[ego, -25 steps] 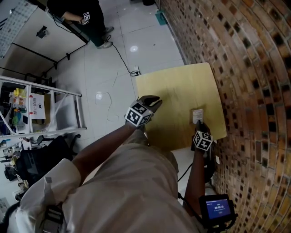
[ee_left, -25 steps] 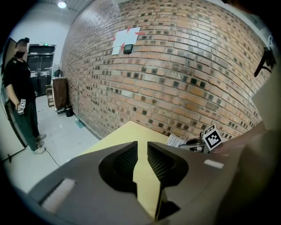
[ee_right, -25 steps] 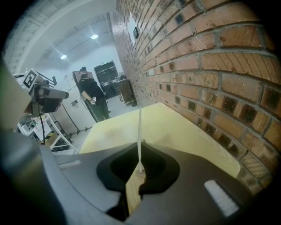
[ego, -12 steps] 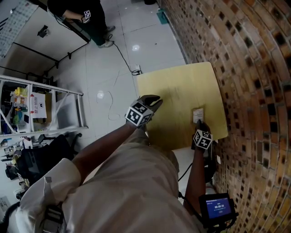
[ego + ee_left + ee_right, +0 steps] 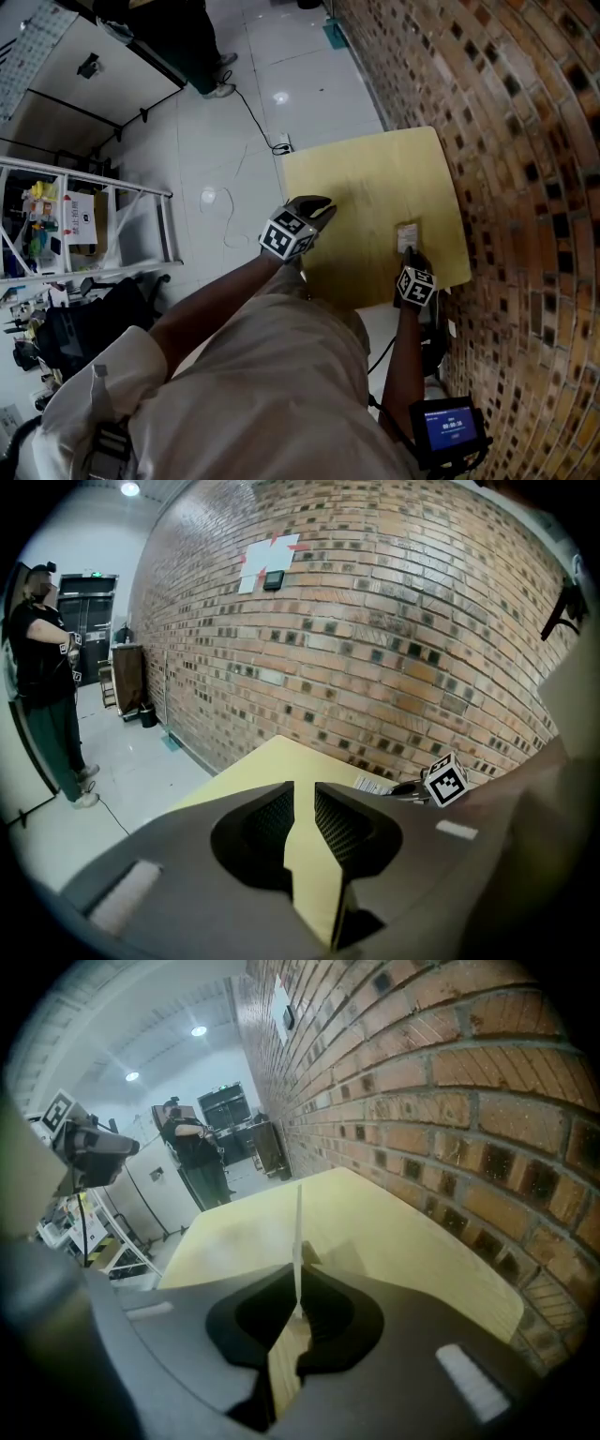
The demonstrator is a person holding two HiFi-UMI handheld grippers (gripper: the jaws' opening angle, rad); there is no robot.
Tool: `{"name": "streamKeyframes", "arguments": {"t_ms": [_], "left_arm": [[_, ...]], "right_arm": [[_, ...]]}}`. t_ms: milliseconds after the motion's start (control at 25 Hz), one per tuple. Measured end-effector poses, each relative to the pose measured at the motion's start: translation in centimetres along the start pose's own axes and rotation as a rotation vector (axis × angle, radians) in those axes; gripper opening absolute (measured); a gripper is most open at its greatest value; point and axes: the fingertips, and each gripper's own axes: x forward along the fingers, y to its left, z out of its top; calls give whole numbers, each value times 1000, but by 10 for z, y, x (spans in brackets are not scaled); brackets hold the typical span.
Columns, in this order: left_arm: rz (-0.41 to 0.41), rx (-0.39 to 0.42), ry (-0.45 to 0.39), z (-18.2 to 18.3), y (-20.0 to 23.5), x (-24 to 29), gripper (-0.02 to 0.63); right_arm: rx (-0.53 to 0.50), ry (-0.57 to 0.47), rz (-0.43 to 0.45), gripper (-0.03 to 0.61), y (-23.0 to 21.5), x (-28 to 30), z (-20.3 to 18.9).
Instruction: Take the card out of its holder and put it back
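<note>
Pinching card [image 5: 299, 1222] edge-on, right tool [image 5: 298, 1277] clamped tight near counter [image 5: 375, 178] right edge. Left tool [image 5: 303, 794] slightly apart, empty. Probably pull-out step; next needs straight, steady pull.

Both arms were extended forward; the left claw [image 5: 315, 206] was held tilted downward, its jaws parted by a narrow gap with nothing between them, while the right claw [image 5: 410, 255] was clamped on a thin card [image 5: 298, 1227]

Yellow table [image 5: 375, 187], white card [image 5: 407, 237], brown brick wall [image 5: 506, 141]
</note>
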Motion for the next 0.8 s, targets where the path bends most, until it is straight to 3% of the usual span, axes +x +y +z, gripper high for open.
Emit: {"name": "streamKeyframes", "arguments": {"t_ms": [760,800], "left_arm": [[-12,11,8,-3,-3,8,89],[-17,13,6,-3,-3,9,89]], "right_arm": [[-5,37,-11,20,-3,8,-9],[-8,40,-7,69,-2,7,-9]]}}
